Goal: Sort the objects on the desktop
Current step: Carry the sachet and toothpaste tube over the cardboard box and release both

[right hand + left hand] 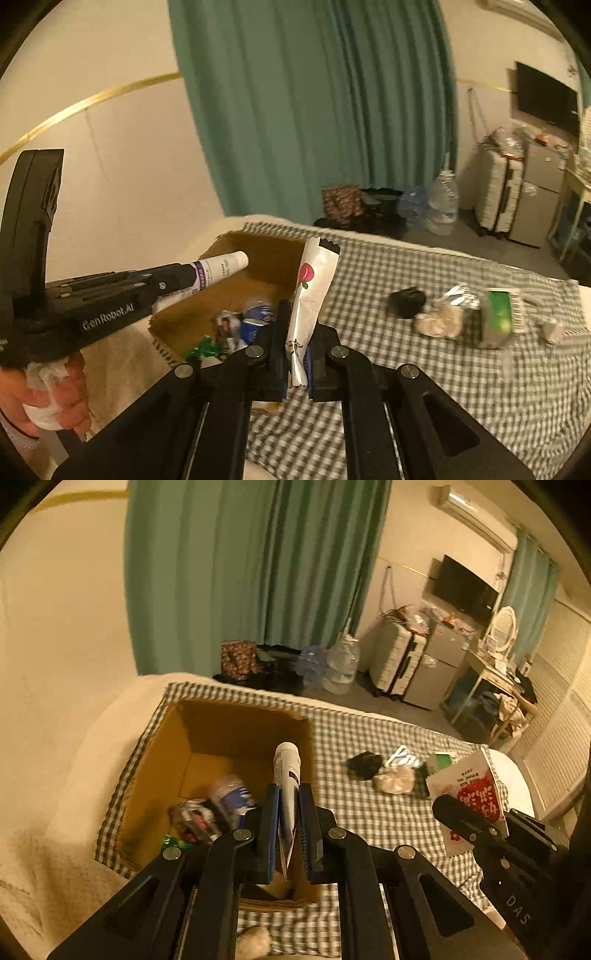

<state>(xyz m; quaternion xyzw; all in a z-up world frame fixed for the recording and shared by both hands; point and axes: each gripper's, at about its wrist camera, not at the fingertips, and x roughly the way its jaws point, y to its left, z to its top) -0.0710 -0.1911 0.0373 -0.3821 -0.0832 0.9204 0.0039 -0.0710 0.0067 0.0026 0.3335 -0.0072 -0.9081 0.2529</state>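
Left claw grips a white tube seemingly over the cardboard box; right claw pinches a white packet.

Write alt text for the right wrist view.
The right gripper pinches a white sachet beside an open cardboard box on a checked cloth. At left, the left gripper holds a white tube over the box.

A cardboard box sits on the checked cloth (leftward), loose items lying to its right
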